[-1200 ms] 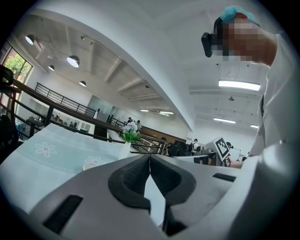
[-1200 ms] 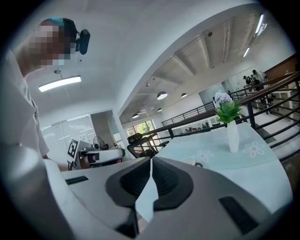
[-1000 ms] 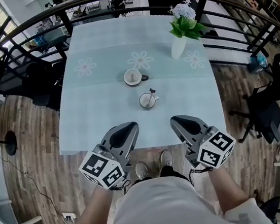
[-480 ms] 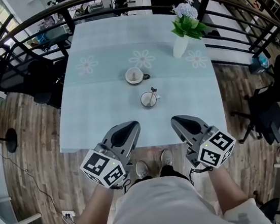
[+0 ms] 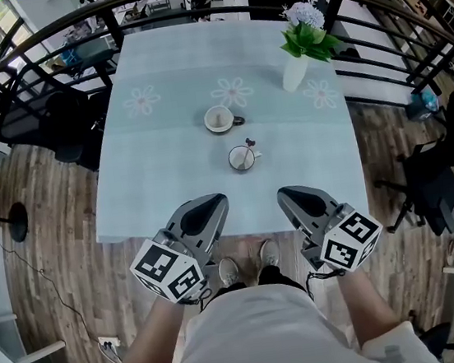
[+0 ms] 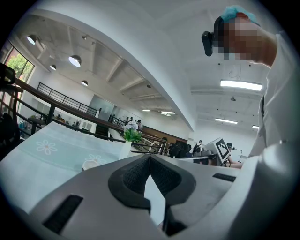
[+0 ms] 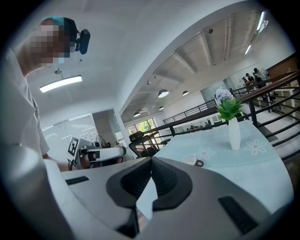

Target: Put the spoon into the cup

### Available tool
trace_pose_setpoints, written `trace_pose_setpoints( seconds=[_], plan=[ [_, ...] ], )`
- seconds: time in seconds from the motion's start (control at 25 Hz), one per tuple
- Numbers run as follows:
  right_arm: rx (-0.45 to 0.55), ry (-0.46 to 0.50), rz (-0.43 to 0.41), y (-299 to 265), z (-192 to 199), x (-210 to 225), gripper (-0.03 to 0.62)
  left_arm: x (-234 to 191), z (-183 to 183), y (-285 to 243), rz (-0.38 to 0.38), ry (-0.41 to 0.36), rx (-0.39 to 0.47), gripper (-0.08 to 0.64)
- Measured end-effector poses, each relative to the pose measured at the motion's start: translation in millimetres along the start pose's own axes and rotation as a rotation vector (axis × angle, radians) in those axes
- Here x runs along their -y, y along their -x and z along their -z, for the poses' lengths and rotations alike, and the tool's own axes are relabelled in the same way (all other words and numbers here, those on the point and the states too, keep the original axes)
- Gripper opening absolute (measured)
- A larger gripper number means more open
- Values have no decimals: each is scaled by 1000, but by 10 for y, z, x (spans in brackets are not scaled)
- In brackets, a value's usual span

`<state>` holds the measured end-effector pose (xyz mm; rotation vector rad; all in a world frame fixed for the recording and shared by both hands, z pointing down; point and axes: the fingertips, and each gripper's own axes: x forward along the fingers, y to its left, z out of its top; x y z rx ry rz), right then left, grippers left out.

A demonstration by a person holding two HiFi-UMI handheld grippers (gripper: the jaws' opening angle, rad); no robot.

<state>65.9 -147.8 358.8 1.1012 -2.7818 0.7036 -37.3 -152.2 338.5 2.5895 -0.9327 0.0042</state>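
In the head view a small white cup [image 5: 241, 159] stands mid-table with a spoon [image 5: 246, 152] resting inside it, the handle leaning toward the far right. A second white cup [image 5: 219, 119] with a dark handle stands just behind it. Both grippers hover at the table's near edge, well short of the cups. The left gripper [image 5: 210, 204] is shut and holds nothing; its tips meet in the left gripper view [image 6: 150, 157]. The right gripper [image 5: 291, 196] is likewise shut and empty, its tips touching in the right gripper view [image 7: 151, 161].
A white vase with green leaves and pale flowers [image 5: 296, 71] stands at the table's far right. The pale blue tablecloth [image 5: 160, 177] covers the table. A dark railing [image 5: 370, 8] curves behind it, with office chairs [image 5: 32, 119] on the wooden floor to the left and right.
The head view has drifted slightly, so the table sits a little lower right in frame. Grippers, cups and spoon have not moved.
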Motion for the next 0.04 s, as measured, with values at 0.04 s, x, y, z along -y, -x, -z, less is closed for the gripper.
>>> trace_pose_setpoints(
  seconds=[0.04],
  plan=[
    [0, 1, -3, -3, -2, 1, 23, 0, -2, -4, 0, 0, 0, 21]
  ],
)
